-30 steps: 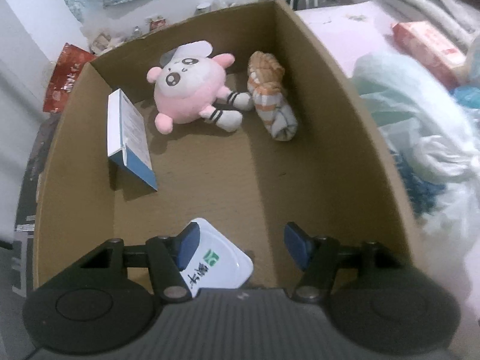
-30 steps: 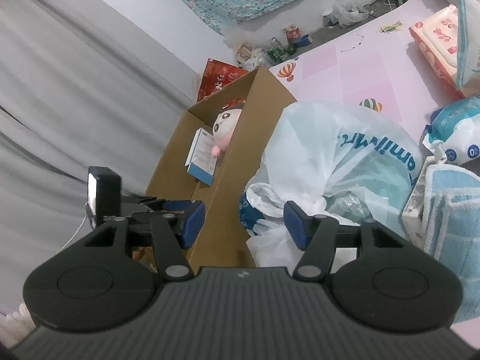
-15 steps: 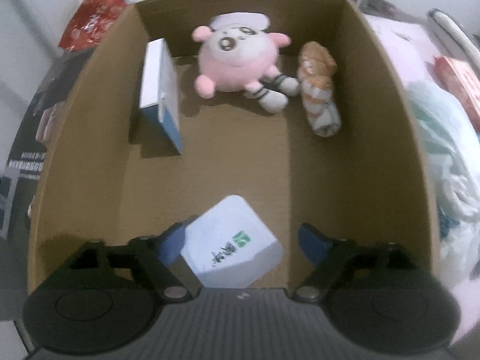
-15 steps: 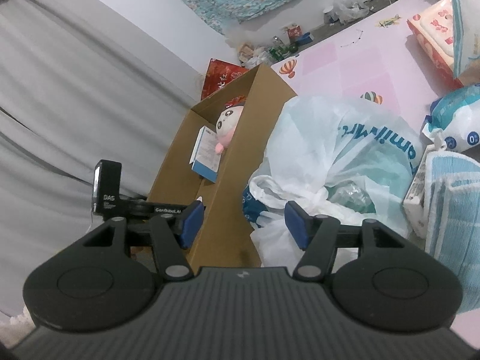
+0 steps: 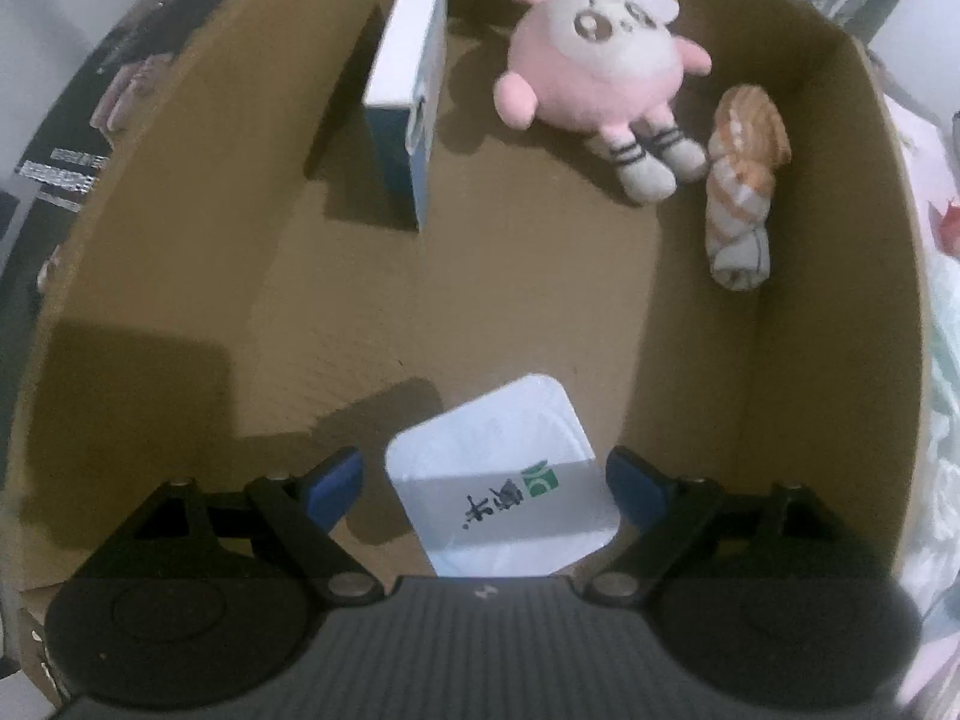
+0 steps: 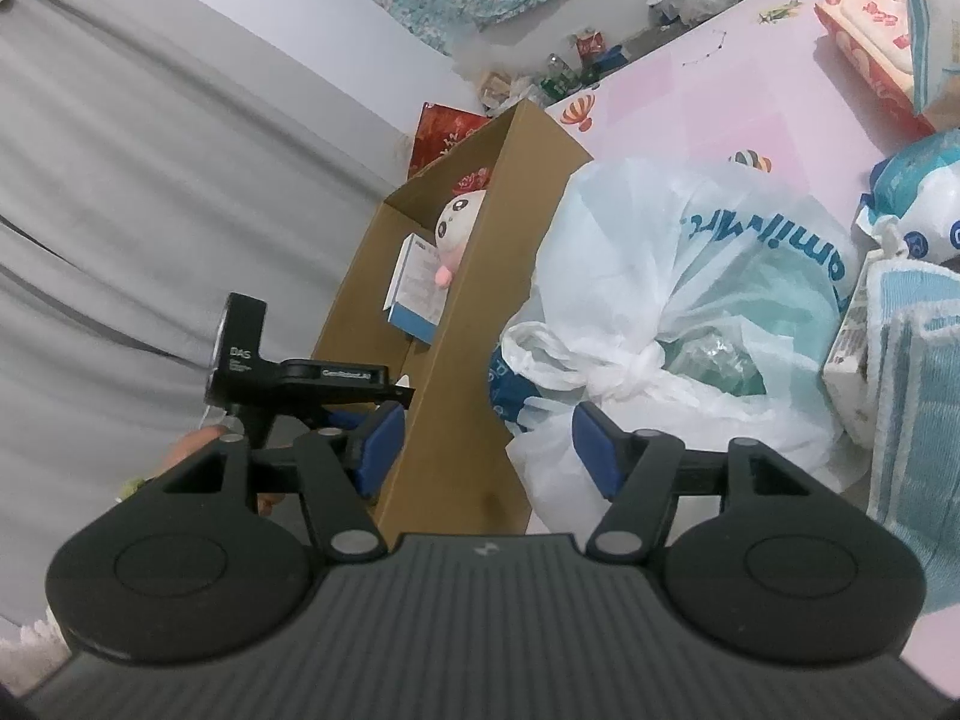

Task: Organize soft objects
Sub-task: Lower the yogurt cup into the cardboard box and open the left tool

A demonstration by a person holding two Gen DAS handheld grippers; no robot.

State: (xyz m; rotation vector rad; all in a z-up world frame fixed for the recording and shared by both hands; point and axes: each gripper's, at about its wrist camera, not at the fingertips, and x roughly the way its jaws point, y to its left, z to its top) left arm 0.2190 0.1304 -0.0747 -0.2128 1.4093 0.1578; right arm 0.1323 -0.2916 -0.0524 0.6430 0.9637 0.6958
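My left gripper (image 5: pixel 483 480) is open above the near end of the cardboard box (image 5: pixel 150 276). A white tissue pack (image 5: pixel 498 480) lies on the box floor between its fingers, touching neither. A pink plush toy (image 5: pixel 594 72), a rolled orange-and-white cloth (image 5: pixel 744 180) and a white-and-blue carton (image 5: pixel 408 90) sit at the far end. My right gripper (image 6: pixel 486 450) is open and empty, hovering beside the box (image 6: pixel 474 324), before a white plastic bag (image 6: pixel 690 276). The left gripper's body (image 6: pixel 288 372) shows over the box.
A folded light blue towel (image 6: pixel 924 396) and a blue-white pack (image 6: pixel 918 204) lie at the right on the pink mat (image 6: pixel 708 90). A pink packet (image 6: pixel 870 36) lies farther back. A grey curtain (image 6: pixel 150 180) hangs on the left.
My left gripper moved forward and tilted down over the box; the tissue pack now lies free of its fingers. My right gripper shifted only slightly.
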